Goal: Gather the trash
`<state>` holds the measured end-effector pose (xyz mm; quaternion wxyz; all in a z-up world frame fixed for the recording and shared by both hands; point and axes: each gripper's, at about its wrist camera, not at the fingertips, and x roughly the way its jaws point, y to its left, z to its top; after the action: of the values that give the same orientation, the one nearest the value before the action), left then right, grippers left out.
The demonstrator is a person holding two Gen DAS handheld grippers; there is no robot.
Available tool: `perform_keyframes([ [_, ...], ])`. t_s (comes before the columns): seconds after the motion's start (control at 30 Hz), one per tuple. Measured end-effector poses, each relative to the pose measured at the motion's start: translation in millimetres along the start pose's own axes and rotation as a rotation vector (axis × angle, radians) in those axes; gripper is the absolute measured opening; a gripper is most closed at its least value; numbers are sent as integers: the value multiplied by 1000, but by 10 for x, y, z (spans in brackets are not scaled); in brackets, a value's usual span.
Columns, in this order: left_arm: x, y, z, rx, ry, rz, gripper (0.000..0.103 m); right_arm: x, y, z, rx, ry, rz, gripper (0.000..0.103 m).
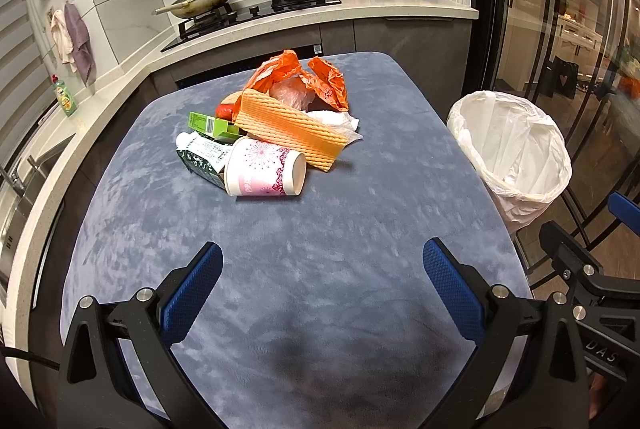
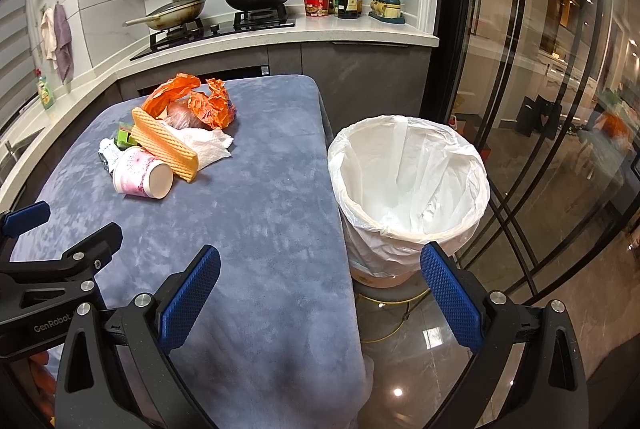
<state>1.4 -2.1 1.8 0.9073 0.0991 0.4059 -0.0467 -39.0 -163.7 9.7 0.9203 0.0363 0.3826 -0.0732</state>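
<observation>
Table (image 1: pixel 304 269) with a soft, mottled blue-grey plush cloth, rounded corners, fills the space ahead of and under both grippers. Beside its right edge, ahead-right of the left gripper (image 1: pixel 322 269) and straight ahead of the right gripper (image 2: pixel 320 277), stands the trash bin (image 2: pixel 408 189): round, upright, mouth up, lined with a crinkly thin white plastic bag folded over the rim, on a small gold-wire stand over glossy floor.

Trash pile sits far ahead of the left gripper, ahead-left of the right one, well apart from both. Largest to smallest:
- orange ribbed foam net sleeve (image 1: pixel 290 131), flat, ridged, long axis running from far-left to near-right, near end beside the cup.
- crumpled orange plastic bag (image 1: pixel 304 77), shiny, wrinkled, at the far side of the pile, over a clear crumpled wrapper.
- paper cup (image 1: pixel 264 169), white with pink floral print, lying on its side, nearest to the grippers, open mouth pointing right, long axis left-right.
- white crumpled tissue (image 1: pixel 340 121), soft, right side of pile, partly under the sleeve.
- dark green patterned carton (image 1: pixel 200 165), flattened, left of cup, with a white tube (image 1: pixel 204 145) lying on it.
- small green box (image 1: pixel 210 123), rectangular, behind the tube.
- something red and round behind the box, mostly hidden.

Both grippers: black frames, blue knurled rubber pads, jaws spread wide apart, nothing between them, hovering over the near table edge.
</observation>
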Motion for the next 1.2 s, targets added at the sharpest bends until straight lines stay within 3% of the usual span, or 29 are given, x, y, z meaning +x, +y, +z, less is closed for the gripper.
perform_keyframes([
  [1.2, -30, 36, 55, -3, -6, -1, 96, -1, -4, -4, -1, -1, -1, 96],
])
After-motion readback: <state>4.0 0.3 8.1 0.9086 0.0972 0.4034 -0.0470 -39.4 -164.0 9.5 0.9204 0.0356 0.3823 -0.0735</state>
